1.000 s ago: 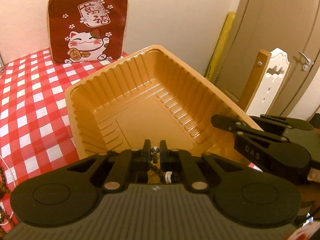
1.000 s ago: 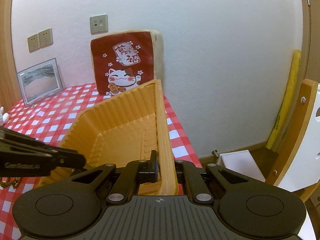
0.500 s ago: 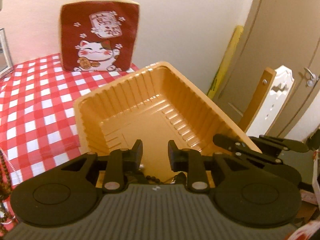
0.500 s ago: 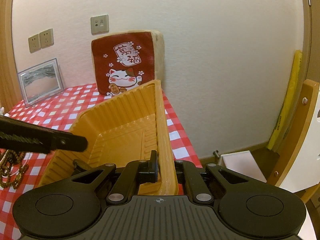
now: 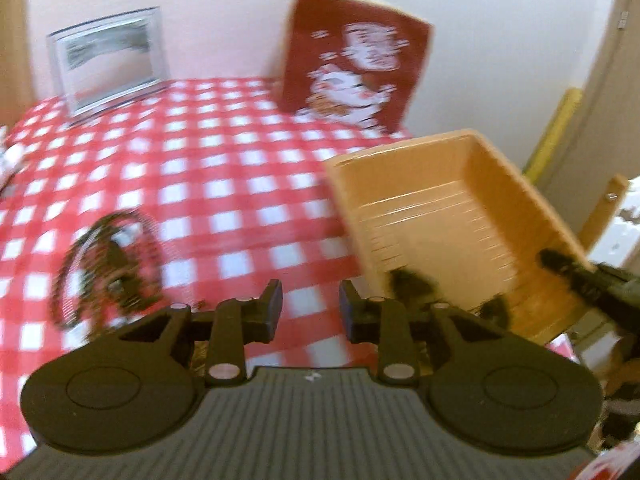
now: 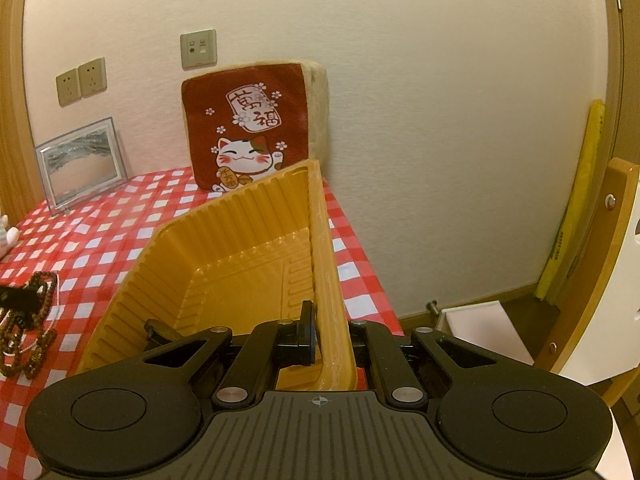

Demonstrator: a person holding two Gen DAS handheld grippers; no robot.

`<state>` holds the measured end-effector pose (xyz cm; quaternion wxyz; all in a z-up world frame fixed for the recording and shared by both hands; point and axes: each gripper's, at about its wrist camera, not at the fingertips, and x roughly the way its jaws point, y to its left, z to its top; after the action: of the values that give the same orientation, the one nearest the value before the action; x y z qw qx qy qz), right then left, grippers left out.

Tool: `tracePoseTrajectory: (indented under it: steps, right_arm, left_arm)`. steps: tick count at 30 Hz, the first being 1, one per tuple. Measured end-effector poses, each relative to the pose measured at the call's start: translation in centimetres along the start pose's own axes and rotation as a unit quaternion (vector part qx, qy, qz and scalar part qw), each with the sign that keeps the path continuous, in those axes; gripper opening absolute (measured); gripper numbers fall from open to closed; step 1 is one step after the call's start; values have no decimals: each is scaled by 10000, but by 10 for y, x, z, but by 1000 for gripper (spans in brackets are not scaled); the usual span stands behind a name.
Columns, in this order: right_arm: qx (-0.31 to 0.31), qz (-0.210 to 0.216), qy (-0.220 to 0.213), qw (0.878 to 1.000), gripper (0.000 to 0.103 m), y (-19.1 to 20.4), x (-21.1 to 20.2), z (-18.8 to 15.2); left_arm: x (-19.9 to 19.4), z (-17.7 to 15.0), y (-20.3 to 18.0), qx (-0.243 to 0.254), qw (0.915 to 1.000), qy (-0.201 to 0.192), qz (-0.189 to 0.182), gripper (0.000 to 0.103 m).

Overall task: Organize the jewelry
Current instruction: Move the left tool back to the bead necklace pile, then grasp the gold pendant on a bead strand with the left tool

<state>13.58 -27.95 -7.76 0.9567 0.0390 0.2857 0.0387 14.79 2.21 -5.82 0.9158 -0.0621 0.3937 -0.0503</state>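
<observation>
- Orange plastic tray [image 6: 224,264] sits tilted at the right edge of the bench [image 5: 208,184], its right wall clamped between the right tongs [image 6: 329,334].
- Dark jewelry [image 5: 412,282] lies in the tray's near corner, blurred in the left wrist view.
- Brown bead strands [image 6: 30,320] lie heaped on the checked cloth, left of the tray and well apart from it.
- Left tongs [image 5: 310,308] hang above the cloth between beads and tray, jaws apart, gripping nothing.
- Far back, a red cat cushion [image 6: 248,128] leans on the wall just behind the tray; a framed picture [image 6: 80,164] stands further left.
</observation>
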Motion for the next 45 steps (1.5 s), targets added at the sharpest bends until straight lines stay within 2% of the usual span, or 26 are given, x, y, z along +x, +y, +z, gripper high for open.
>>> tracePoseTrajectory:
  steps: [4, 11, 21, 30, 35, 45]
  right_arm:
    - [-10, -15, 13, 10000, 5, -1, 2, 0]
    - [-20, -48, 39, 10000, 5, -1, 5, 0]
    - [-9, -67, 47, 10000, 5, -1, 5, 1]
    - [-2, -85, 64, 9999, 5, -3, 7, 2]
    - [5, -89, 71, 9999, 5, -3, 7, 2]
    - [16, -121, 95, 9999, 5, -3, 9, 2]
  left_arm:
    - [-4, -14, 23, -101, 9991, 123, 385, 27]
    - [-10, -28, 46, -269, 9969, 178, 721, 27]
    - [-2, -42, 38, -5, 9976, 301, 621, 27]
    - [29, -35, 33, 484, 9966, 331, 574, 26]
    - [47, -30, 36, 591, 9953, 439, 627, 18]
    - [67, -25, 45, 553, 9947, 581, 637, 11]
